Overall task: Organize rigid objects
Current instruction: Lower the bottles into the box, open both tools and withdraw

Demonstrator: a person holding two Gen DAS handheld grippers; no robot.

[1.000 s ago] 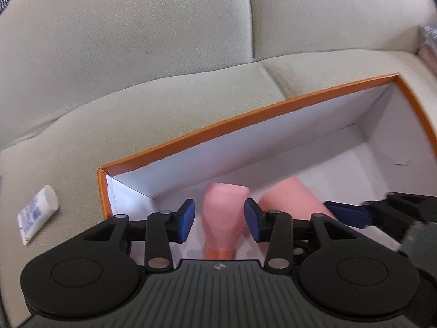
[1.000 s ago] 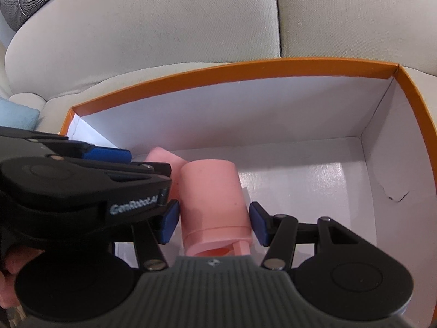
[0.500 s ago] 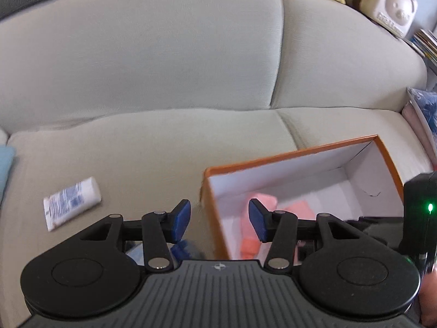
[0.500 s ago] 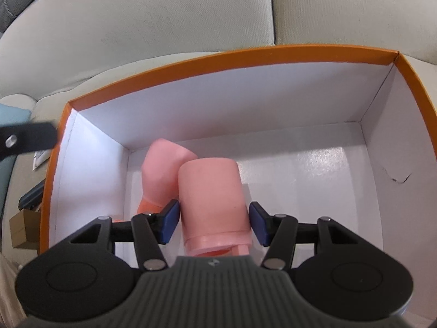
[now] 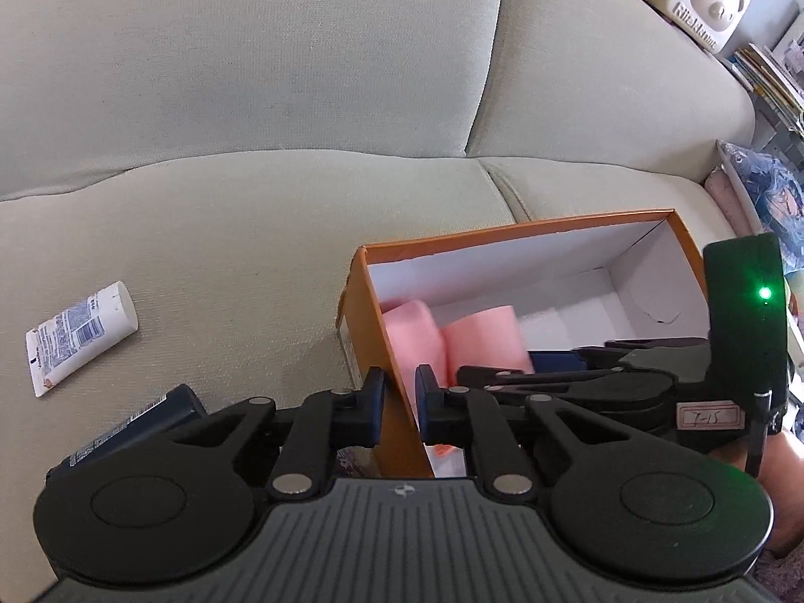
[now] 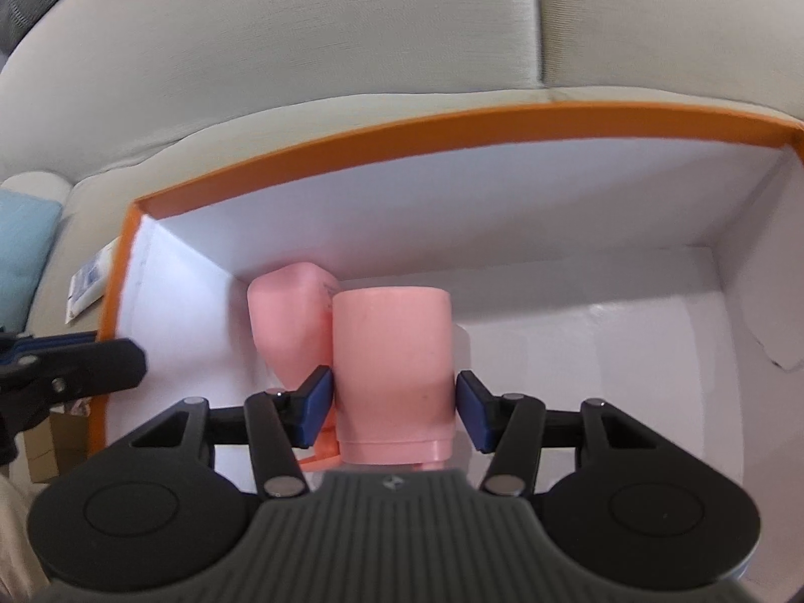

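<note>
An open cardboard box, orange outside and white inside (image 6: 412, 125), sits on the seat of a pale grey-green fabric sofa (image 5: 241, 100). Two pink plastic containers lie side by side at the box's left end: a rounded pink bottle (image 6: 291, 316) against the left wall, and touching it a wider pink cylindrical cup (image 6: 392, 367) with a flanged rim toward the camera. The right gripper (image 6: 394, 409) reaches down into the box with its blue-padded fingers (image 6: 314, 404) on either side of the cup; the left pad looks to be against the cup's side, the right pad just beside it, and whether they press on it cannot be told. The left gripper (image 5: 400, 409) hovers over the box's left wall, outside the pink containers; its jaws have just closed to a narrow gap with nothing held, the orange wall edge showing behind that gap. Under this gripper, on the cushion, lies a dark navy rectangular box (image 5: 135, 432) with a label. Further left on the cushion, well apart from the box, lies a white squeeze tube with blue print (image 5: 80, 339).
</note>
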